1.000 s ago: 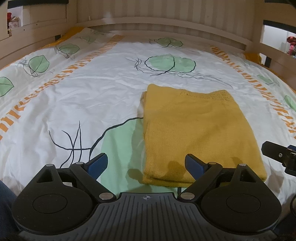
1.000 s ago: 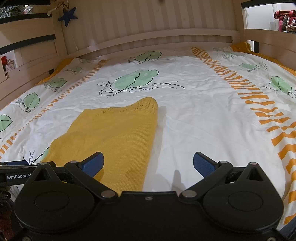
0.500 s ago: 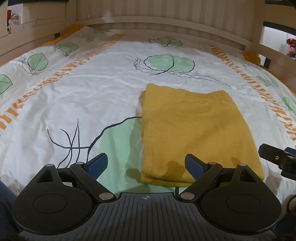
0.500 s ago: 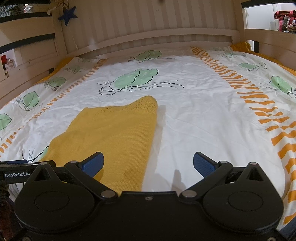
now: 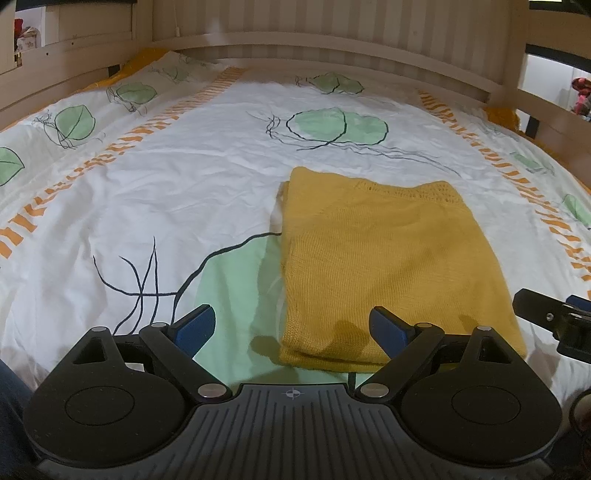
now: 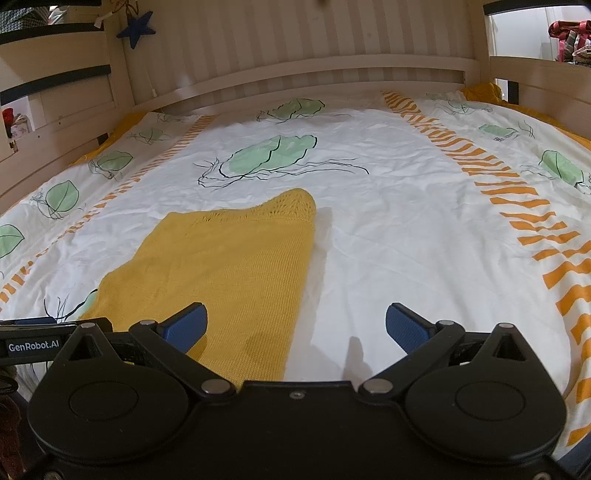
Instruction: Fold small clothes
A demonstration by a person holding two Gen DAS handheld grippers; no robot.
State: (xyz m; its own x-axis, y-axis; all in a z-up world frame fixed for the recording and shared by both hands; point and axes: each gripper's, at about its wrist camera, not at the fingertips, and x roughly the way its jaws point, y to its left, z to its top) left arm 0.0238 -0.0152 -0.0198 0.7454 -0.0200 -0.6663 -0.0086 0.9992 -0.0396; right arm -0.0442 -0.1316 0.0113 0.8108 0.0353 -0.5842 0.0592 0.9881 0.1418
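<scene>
A yellow knitted garment lies folded into a flat rectangle on the bed, seen also in the right wrist view as the same garment. My left gripper hovers open just short of the garment's near left corner, nothing between its blue pads. My right gripper is open too, above the garment's near right edge, its left pad over the knit and its right pad over bare sheet. The right gripper's black body shows at the right edge of the left wrist view.
The bed cover is white with green leaves and orange stripes. A wooden headboard and side rails enclose the bed. A blue star hangs on the post at the far left.
Both grippers have drifted very slightly; the garment lies as before and both stay open.
</scene>
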